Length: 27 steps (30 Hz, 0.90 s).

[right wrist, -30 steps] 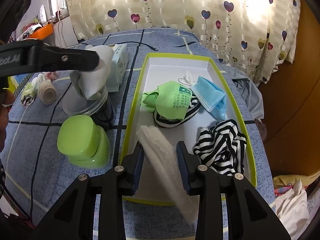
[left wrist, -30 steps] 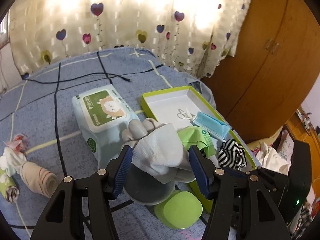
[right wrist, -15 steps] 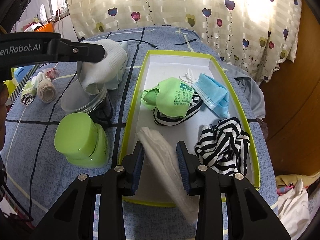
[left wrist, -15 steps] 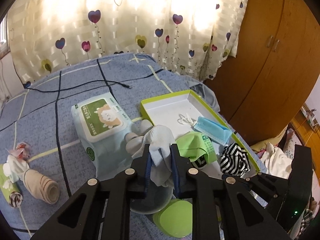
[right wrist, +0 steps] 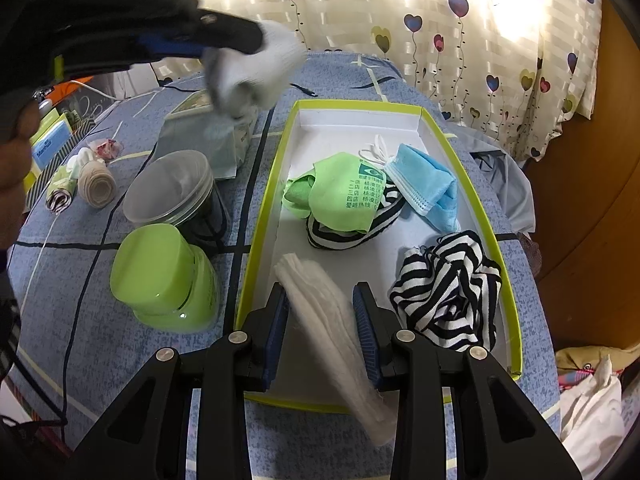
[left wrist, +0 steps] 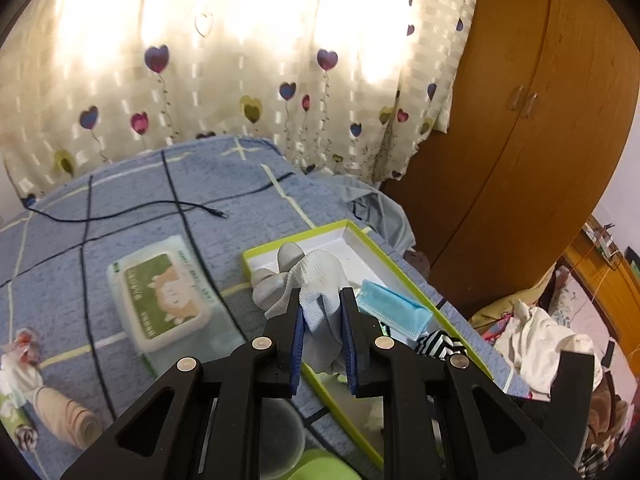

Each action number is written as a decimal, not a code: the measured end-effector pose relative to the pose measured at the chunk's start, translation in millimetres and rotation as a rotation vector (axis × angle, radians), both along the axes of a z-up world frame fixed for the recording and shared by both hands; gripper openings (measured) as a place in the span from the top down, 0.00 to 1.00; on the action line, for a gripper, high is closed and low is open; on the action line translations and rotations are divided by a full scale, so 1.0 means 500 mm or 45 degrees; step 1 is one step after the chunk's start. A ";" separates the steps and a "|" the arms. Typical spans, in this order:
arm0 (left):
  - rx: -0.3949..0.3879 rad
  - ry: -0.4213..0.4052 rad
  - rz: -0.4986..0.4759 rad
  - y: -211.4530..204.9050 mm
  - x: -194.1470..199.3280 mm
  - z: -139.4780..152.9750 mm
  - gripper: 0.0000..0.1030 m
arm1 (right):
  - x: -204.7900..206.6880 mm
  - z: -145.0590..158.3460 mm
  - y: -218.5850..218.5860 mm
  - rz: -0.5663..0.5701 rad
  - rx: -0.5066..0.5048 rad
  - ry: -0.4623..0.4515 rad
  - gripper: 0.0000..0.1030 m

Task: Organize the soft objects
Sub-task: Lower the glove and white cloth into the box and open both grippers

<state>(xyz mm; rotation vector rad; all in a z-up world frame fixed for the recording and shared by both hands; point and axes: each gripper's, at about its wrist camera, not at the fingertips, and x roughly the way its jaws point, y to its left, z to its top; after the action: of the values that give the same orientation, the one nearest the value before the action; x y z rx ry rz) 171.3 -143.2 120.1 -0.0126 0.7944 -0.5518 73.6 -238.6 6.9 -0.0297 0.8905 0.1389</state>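
- Work glove [left wrist: 316, 276], white knit with grey-coated fingertips, hangs pinched between the blue pads of the left gripper [left wrist: 322, 340], lifted clear of the bedspread and held above the near end of the lime-rimmed box [right wrist: 506, 280]; its fingers droop toward the box's far end.
- The right gripper [right wrist: 320, 336] has its jaws pressed on a folded white cloth [right wrist: 332, 328], which slants over the box's near rim, with its tail end hanging outside.
- Already in the box: a green printed cloth [right wrist: 348, 196], a blue face mask [right wrist: 426, 184], a crumpled striped cloth [right wrist: 444, 292], and another striped piece under the green one.
- Risk: the glove is gripped by only a narrow bunch of fabric; I judge it could slide out in a quick swing and land on the open clear jar [right wrist: 172, 188] or the green lid [right wrist: 160, 276] beside the box.
- Risk: if released too near the rim, the glove may drape over the edge instead of settling inside.
- Risk: both grippers are heading for the same box, so they could bump, or the white cloth could fall outside.
- Writing: the green cloth carries columns of Chinese characters and a small logo, too small to read reliably; the wet-wipes pack [left wrist: 164, 296] shows a cartoon animal on a green label, its text illegible.
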 end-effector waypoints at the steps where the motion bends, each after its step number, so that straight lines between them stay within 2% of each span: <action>1: -0.006 0.008 -0.004 -0.003 0.006 -0.002 0.85 | -0.001 0.000 -0.001 -0.002 0.003 0.001 0.66; 10: 0.022 0.075 -0.045 -0.055 0.052 -0.042 0.85 | -0.007 -0.001 -0.005 -0.003 0.014 0.022 0.66; 27: 0.087 0.174 -0.103 -0.102 0.053 -0.098 0.82 | -0.041 0.000 -0.006 0.036 -0.020 0.065 0.66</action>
<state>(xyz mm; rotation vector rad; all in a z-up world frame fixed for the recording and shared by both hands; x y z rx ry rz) 197.6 -194.2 71.4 0.0449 0.9497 -0.6044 53.0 -241.8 6.9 -0.0535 0.9425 0.1598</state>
